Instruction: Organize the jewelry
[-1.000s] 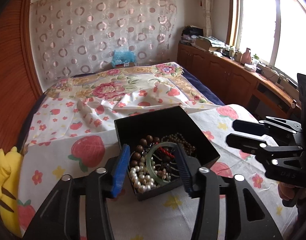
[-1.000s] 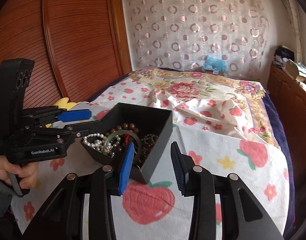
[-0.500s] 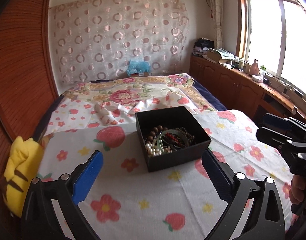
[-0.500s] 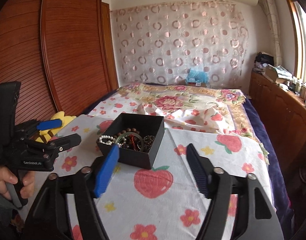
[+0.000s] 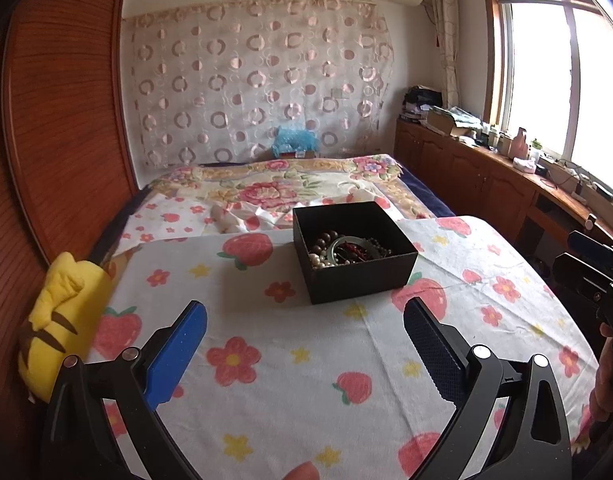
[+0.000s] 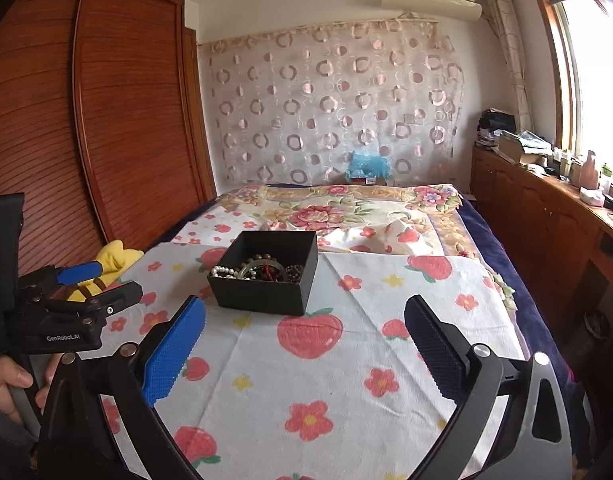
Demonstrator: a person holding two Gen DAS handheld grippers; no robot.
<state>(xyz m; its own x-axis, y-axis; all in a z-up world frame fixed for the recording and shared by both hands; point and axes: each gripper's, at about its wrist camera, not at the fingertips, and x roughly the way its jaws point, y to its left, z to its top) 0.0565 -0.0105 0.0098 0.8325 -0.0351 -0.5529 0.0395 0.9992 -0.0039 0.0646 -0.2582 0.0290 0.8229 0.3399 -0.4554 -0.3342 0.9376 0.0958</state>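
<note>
You held the left gripper [image 5: 304, 326] and right gripper [image 6: 305, 320] spread wide and empty, well back from the black box [image 6: 266, 292] on the bedspread [image 6: 346, 380]; all visible jewelry [image 5: 346, 250] lay inside, so the task looked essentially finished

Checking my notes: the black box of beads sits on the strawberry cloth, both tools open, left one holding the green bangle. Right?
Not quite: the left tool is open but empty. The left wrist view shows the green bangle lying inside the black box. The right tool is open too.
</note>
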